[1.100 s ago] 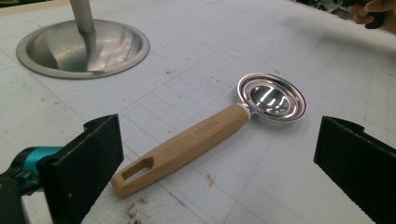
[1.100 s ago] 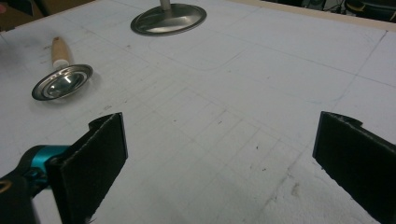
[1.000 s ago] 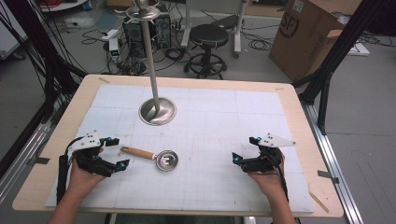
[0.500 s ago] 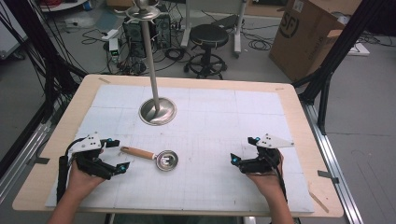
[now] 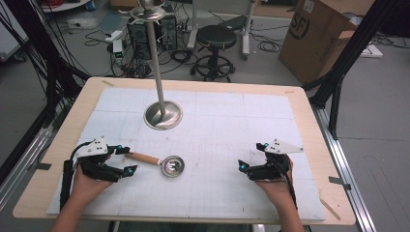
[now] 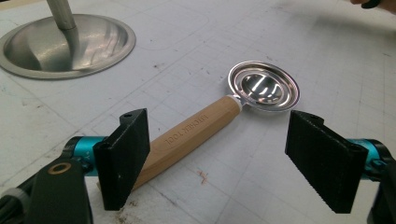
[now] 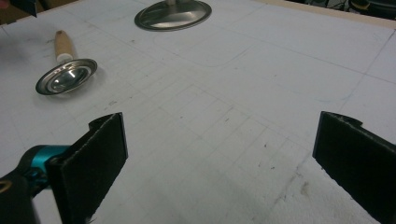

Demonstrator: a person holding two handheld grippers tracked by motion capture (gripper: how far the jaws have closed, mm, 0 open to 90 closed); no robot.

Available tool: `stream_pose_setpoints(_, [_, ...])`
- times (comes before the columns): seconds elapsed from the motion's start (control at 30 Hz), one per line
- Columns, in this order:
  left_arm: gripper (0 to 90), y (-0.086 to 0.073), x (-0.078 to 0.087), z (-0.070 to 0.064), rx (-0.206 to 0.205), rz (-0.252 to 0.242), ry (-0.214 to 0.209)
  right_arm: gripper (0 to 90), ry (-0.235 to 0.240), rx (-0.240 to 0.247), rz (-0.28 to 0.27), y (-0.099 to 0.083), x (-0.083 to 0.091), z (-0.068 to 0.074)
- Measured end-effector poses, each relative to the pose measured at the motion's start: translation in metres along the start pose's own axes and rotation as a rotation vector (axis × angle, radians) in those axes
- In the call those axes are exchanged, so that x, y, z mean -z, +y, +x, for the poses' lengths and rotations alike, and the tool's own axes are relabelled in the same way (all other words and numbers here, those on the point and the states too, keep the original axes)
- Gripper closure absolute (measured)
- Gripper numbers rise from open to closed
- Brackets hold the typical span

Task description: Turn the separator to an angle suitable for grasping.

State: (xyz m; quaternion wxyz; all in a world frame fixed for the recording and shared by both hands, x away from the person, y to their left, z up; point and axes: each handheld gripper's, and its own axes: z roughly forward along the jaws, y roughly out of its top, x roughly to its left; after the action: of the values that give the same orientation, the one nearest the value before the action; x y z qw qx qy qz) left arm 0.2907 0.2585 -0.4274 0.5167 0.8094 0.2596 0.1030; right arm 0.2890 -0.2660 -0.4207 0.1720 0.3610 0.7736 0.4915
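Observation:
A small scoop with a wooden handle (image 5: 144, 158) and a shiny round metal bowl (image 5: 172, 166) lies on the white mat. In the left gripper view the handle (image 6: 187, 136) runs between the open jaws, close to the left jaw, and the bowl (image 6: 264, 86) lies beyond them. My left gripper (image 5: 124, 160) is open around the handle's end, with neither jaw pressed on it. My right gripper (image 5: 251, 156) stands open over bare mat at the right, nothing between its jaws. The scoop (image 7: 65, 70) shows far off in the right gripper view.
A metal stand with a round base (image 5: 163, 115) and a tall pole (image 5: 153, 46) rises at the mat's back left. The white gridded mat (image 5: 217, 130) covers a wooden table (image 5: 309, 121). A stool (image 5: 216, 43), a cardboard box (image 5: 316, 34) and cables lie on the floor behind.
My left gripper has slid slightly right, so its jaws now straddle the end of the scoop's handle. The right gripper has barely moved.

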Motion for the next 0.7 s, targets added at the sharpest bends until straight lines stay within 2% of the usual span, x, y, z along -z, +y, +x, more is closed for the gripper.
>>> stream_pose_setpoints(0.07, [26.5, 0.002, -0.002, -0.001, -0.006, 0.002, -0.012, 1.7, 0.001, 0.002, -0.006, 0.000, 0.001, 0.000])
stream_pose_setpoints(0.23, [29.9, 0.012, -0.010, -0.006, -0.045, 0.030, -0.010, 1.7, 0.005, -0.002, -0.006, 0.000, 0.000, 0.000])
stream_pose_setpoints(0.53, [41.5, 0.024, -0.029, -0.013, -0.074, 0.066, -0.027, 1.8, 0.013, 0.009, -0.002, 0.000, -0.001, 0.001])
stream_pose_setpoints(0.7, [45.7, 0.026, -0.035, -0.009, -0.097, 0.124, -0.021, 1.7, 0.015, 0.003, -0.005, 0.000, -0.001, 0.000])
